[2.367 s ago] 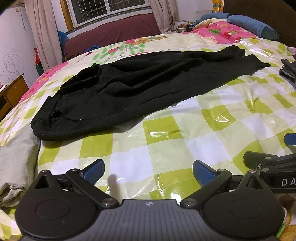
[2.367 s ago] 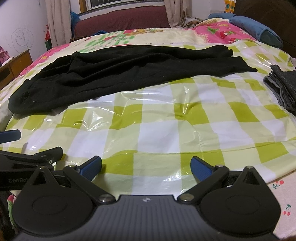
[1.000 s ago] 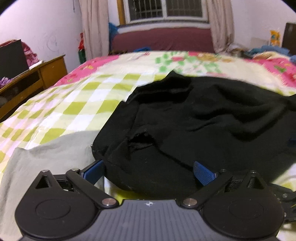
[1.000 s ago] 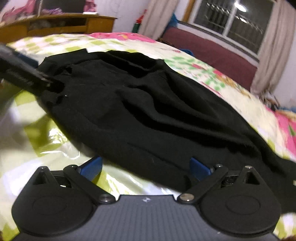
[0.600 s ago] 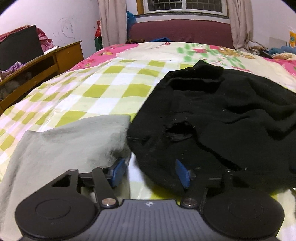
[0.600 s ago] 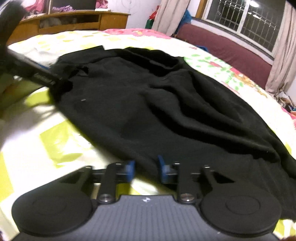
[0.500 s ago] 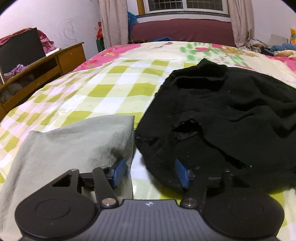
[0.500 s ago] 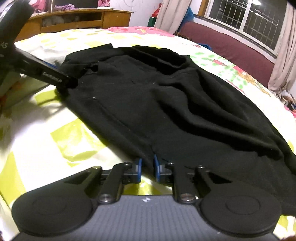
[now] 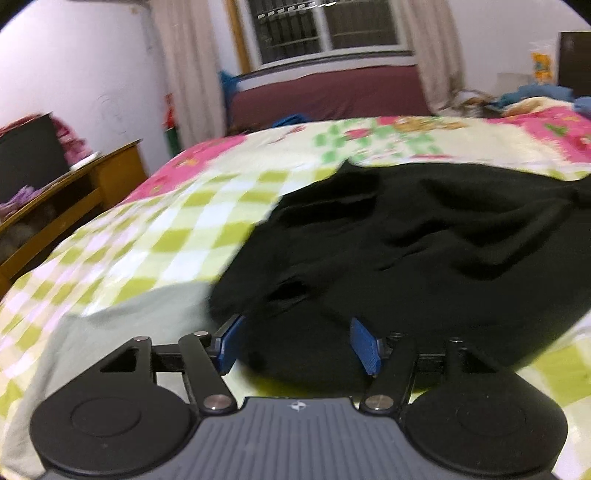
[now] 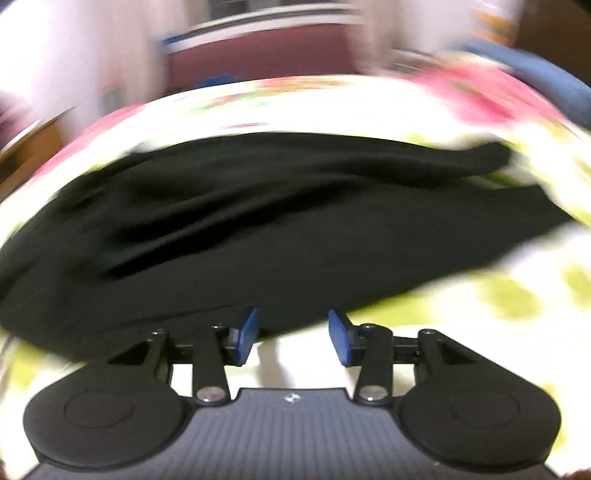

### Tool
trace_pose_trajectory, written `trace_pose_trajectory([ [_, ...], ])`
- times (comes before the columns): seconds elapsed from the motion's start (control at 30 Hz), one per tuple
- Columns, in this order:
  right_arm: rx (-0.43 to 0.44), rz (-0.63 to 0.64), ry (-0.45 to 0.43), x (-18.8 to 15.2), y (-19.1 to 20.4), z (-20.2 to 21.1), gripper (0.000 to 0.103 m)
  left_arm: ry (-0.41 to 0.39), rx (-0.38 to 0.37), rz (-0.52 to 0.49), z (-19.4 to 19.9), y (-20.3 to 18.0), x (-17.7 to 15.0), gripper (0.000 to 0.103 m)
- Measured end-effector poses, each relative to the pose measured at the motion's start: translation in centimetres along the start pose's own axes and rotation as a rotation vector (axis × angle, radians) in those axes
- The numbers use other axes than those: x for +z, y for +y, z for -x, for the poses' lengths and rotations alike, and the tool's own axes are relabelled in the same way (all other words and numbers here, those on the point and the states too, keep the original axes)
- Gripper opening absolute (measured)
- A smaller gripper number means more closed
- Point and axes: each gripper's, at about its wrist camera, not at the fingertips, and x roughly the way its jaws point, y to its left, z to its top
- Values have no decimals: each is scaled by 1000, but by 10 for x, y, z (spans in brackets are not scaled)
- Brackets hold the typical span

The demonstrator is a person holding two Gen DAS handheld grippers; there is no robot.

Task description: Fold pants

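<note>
Lying across the bed [image 9: 207,221], the black pants [image 9: 424,258] spread over a green-and-white checked cover, with the bunched waist end nearest the left gripper [image 9: 297,345]. That gripper's jaws stand partly apart and have just been opening a little; the near edge of the waist sits between the blue pads [image 9: 364,347], and the left-hand one lies at the fabric's edge, but whether the pads press on the cloth cannot be told. A pale grey-green cloth [image 9: 122,332] lies on the bed to the left, touching the pants' edge beside that gripper. From the right wrist view, which is heavily blurred, the pants [image 10: 277,229] stretch across the frame, the legs running off toward the right. The right gripper [image 10: 291,336] sits at the near hem with its jaws moderately apart, having just been opening; the black edge reaches the tips of the pads [image 10: 247,334], while white cover shows in the gap between them, so nothing is clamped there. Beyond the bed, a maroon sofa [image 9: 332,92] stands under a barred window [image 9: 325,29] with pale curtains, and a wooden cabinet [image 9: 74,195] stands by the left wall.
</note>
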Motion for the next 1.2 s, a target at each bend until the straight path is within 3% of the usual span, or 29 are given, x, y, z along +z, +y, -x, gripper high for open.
trace_pose_trajectory([
  [0.07,-52,-175,-22,16,-50,-7,45,-12,-35,-31,-7,-20,6,82],
  [0.17,-94,-339,-26,35,-100,-26,49,-7,-87,-91,-20,-55,11,82],
  [0.27,-77,-424,-34,53,-126,-47,48,-2,-137,-133,-30,-89,14,82],
  [0.33,-57,-478,-55,64,-139,-57,55,2,-162,-159,-36,-106,17,82],
  [0.4,-32,-525,-78,74,-143,-72,68,16,-179,-190,-41,-121,19,82],
  [0.43,-35,-547,-90,78,-145,-80,67,19,-182,-203,-44,-127,18,84],
  [0.47,-47,-549,-93,82,-146,-87,63,22,-182,-215,-46,-128,18,85],
  [0.5,-69,-533,-91,84,-139,-91,32,23,-179,-227,-47,-131,17,85],
  [0.53,-97,-524,-64,89,-141,-97,11,23,-174,-237,-49,-133,18,85],
  [0.57,-93,-537,-38,87,-143,-98,5,24,-176,-238,-48,-133,18,85],
  [0.73,-28,-528,-96,86,-158,-50,4,15,-225,-215,-35,-129,20,85],
  [0.83,-47,-517,-91,65,-171,-14,4,7,-254,-223,-26,-131,15,86],
  [0.97,-234,-364,9,42,-166,-17,16,37,-257,-263,-23,-132,5,86],
  [1.13,-235,-354,-33,46,-158,4,28,13,-214,-275,-8,-103,7,87],
  [1.2,-182,-315,-13,47,-149,8,55,21,-190,-240,-6,-84,8,87],
])
